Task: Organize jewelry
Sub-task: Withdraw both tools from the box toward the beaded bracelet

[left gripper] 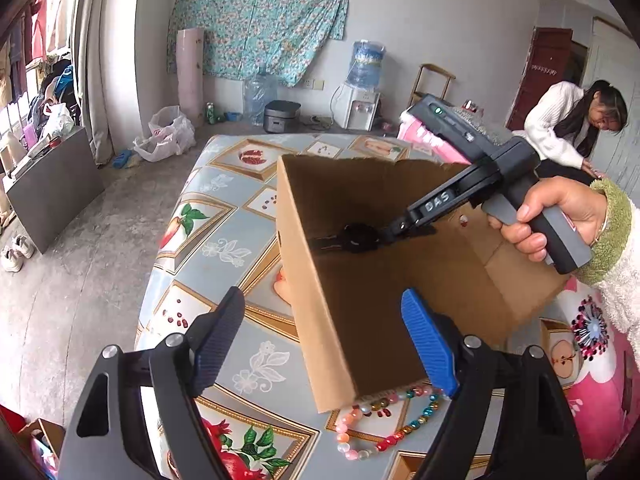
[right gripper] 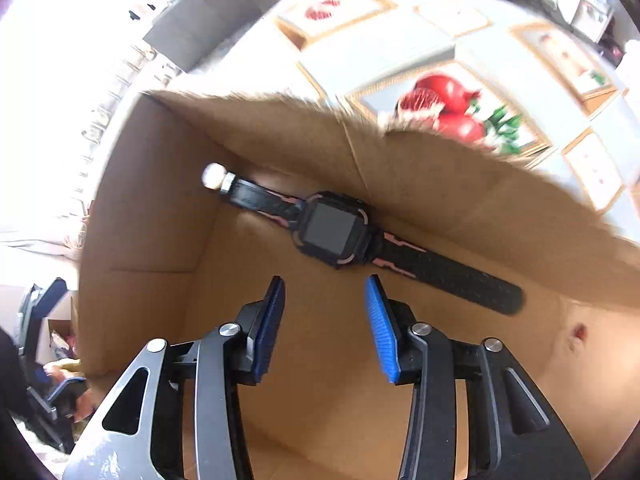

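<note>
An open cardboard box [left gripper: 320, 280] stands on the table. A black and pink watch [right gripper: 332, 232] lies flat on the box floor against the far wall; it also shows in the left wrist view [left gripper: 352, 238]. My right gripper [right gripper: 325, 320] is open and empty just above the box floor, close to the watch; in the left wrist view the right gripper [left gripper: 394, 234] reaches down into the box. My left gripper [left gripper: 324, 336] is open and empty, outside the box near its front corner. Two bead bracelets [left gripper: 384, 420] lie on the table by the box.
The table [left gripper: 224, 216] has a fruit-print cloth and its left edge drops to a concrete floor. A pink floral cushion [left gripper: 592, 360] lies at the right. A person [left gripper: 576, 128] bends over at the back right.
</note>
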### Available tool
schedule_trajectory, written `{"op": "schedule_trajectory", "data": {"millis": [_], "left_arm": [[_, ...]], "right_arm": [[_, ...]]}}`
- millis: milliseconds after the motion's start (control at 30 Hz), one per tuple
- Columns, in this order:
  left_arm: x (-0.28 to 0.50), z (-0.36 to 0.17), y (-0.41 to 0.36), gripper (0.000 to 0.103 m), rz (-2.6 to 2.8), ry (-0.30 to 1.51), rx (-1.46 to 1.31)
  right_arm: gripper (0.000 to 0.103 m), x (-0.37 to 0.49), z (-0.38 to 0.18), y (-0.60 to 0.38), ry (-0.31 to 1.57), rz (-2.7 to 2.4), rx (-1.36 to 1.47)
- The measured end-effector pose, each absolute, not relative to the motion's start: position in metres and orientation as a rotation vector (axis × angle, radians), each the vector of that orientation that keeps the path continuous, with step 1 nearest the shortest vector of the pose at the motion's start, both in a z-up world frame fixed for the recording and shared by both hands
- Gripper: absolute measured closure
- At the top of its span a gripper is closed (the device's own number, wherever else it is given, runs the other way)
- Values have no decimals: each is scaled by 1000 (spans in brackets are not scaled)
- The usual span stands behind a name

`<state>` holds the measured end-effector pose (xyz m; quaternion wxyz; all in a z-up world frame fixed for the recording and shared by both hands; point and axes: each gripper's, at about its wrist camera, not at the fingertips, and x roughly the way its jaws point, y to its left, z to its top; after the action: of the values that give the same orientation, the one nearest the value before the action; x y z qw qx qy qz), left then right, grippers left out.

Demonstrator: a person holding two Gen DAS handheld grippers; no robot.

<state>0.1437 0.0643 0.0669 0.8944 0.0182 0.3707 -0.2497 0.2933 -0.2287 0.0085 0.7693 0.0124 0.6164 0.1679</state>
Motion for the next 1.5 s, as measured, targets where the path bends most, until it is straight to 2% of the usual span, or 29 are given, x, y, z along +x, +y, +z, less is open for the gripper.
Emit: {"op": "schedule_trajectory", "data": {"millis": [133, 233, 367, 467, 600, 767, 900, 967, 1500], "left_arm": [[119, 76, 77, 14, -555, 716, 11], [96, 73, 84, 9, -566, 721, 19], [70, 48, 81, 7, -565, 813, 40], [56, 17, 72, 7, -548, 907, 60], [46, -22, 54, 7, -499, 1018, 129], [36, -42, 32, 7, -440, 989, 278], [34, -50, 29, 5, -408, 1002, 285], [36, -52, 32, 5, -400, 1017, 245], [23, -54, 34, 4, -368, 992, 224]], "right_arm": [[44, 245, 72, -227, 1135, 389, -41], [35, 177, 115, -228, 926, 448, -68], [19, 96, 118, -235, 783, 528, -46], [15, 52, 98, -239, 792, 537, -13], [14, 19, 47, -260, 928, 393, 73], [15, -11, -24, -282, 1093, 85, 112], [15, -20, -35, -277, 1055, -29, 13], [10, -23, -37, -271, 1034, -41, -33], [8, -26, -39, -260, 1009, -65, -6]]}}
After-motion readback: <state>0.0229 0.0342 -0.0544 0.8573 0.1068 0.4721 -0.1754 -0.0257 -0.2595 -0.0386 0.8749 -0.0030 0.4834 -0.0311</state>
